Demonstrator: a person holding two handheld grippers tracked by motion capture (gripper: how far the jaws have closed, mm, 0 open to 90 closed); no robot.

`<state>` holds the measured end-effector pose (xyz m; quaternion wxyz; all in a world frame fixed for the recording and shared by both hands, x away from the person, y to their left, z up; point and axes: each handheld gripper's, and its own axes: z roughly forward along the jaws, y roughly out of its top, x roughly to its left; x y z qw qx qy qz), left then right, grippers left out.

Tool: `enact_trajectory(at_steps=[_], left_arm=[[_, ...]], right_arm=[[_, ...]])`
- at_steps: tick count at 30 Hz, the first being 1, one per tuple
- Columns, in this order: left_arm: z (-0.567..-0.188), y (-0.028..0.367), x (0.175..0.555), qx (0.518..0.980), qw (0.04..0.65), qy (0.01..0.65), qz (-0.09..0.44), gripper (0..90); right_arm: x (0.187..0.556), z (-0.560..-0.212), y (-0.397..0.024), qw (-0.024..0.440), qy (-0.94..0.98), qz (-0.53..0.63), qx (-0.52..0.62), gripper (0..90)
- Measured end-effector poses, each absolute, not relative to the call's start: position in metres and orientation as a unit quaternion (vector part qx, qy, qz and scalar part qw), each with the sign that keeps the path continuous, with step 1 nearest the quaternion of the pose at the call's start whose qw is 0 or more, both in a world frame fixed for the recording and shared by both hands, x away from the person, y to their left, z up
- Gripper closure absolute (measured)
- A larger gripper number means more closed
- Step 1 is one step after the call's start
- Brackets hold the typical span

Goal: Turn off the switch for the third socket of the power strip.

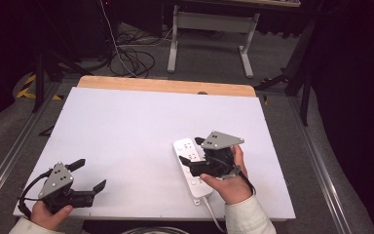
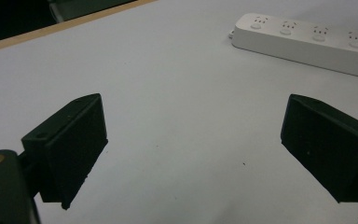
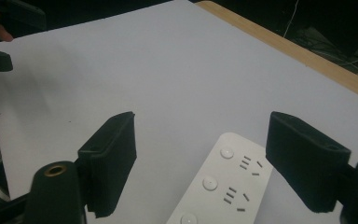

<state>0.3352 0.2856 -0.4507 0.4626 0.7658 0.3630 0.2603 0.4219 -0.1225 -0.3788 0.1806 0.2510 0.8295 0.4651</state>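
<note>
both jaws spread wide: left hand-held gripper [image 1: 89, 175] low, right hand-held gripper [image 1: 193, 157] raised, each gripped from behind.

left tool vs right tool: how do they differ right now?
The left tool sits at the near left corner of the white table, over bare surface; the right tool hangs over the white power strip. The left tool is well away from the strip; the right tool has it below its jaws. Both stand open, holding nothing.
</note>
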Motion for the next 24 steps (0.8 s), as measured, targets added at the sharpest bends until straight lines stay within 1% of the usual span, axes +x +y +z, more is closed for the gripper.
enact_trajectory(at_steps=[7, 9, 24], left_arm=[[-0.451, 0.286, 0.336, 0.770, 0.458, 0.367, 0.248, 7.6], [-0.451, 0.286, 0.336, 0.770, 0.458, 0.367, 0.249, 7.6], [-0.449, 0.287, 0.335, 0.768, 0.465, 0.365, 0.248, 7.6]], right_arm=[[0.416, -0.382, -0.145, 0.185, 0.821, 0.473, 0.261, 20.4], [0.415, -0.387, -0.152, 0.189, 0.820, 0.472, 0.262, 19.7], [0.403, -0.419, -0.199, 0.177, 0.801, 0.505, 0.268, 17.6]])
